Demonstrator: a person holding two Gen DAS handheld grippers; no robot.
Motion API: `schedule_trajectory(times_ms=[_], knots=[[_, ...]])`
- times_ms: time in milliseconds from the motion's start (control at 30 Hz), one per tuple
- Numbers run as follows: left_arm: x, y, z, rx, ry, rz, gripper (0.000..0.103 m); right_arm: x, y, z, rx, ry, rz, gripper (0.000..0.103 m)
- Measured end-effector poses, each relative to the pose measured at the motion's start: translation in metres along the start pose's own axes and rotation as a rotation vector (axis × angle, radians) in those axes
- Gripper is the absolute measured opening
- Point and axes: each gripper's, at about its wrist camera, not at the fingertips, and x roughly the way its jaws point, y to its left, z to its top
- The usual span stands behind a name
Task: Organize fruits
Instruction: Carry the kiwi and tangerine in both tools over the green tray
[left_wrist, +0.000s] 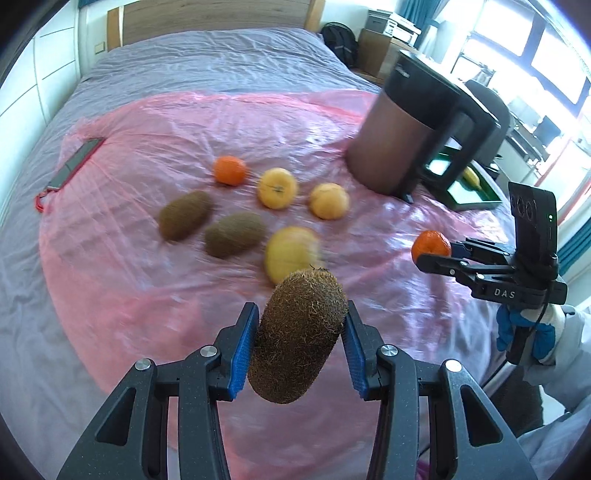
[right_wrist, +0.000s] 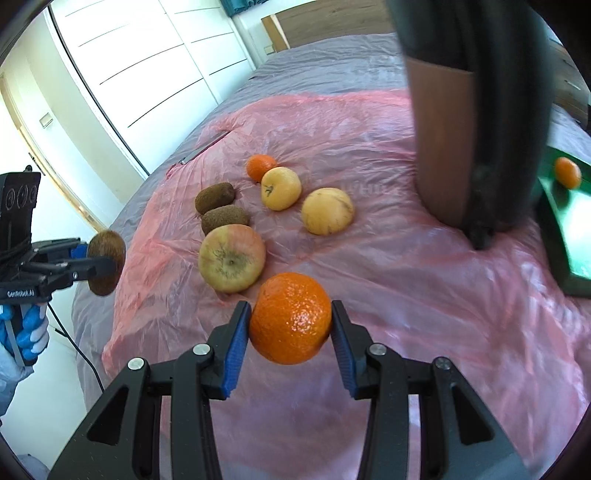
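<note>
Left wrist view: the pink sheet (left_wrist: 184, 122) lay bare at 12 o'clock, beyond the loose fruit; its edge ran down the bed (left_wrist: 33, 332) at 9. A jug (left_wrist: 399, 133) stood at 2, with a green tray (left_wrist: 480, 199) just behind it. The left gripper (left_wrist: 301, 343) was clamped on a kiwi (left_wrist: 299, 336), held above the sheet.

Right wrist view: the sheet was open at 4 o'clock, the tray at 3 held a tangerine (right_wrist: 568, 172). The right gripper (right_wrist: 290, 328) was clamped on an orange (right_wrist: 290, 317) above the sheet, an apple (right_wrist: 232, 263) just beyond at 11.
</note>
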Motion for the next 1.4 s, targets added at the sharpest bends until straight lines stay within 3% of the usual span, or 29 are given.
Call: schedule_trajectory(times_ms=[600,867,1233,1400], knots=[[0.033,-0.152,0.016,0.162,0.062,-0.145,0.04,-0.107,-0.101,-0.042,0.127,-0.1,-0.171,0.043],[0.058,-0.223,0.049,0.226,0.061,-0.196,0.04,-0.146,-0.157,-0.045,0.185,-0.152,-0.252,0.043],[0.1,-0.312,0.117,0.316,0.007,-0.185,0.04,-0.176,-0.23,-0.024,0.228,-0.22,-0.359,0.043],[0.126,-0.333,0.148,0.317,-0.028,-0.163,0.04,-0.181,-0.26,-0.007,0.229,-0.247,-0.405,0.043]])
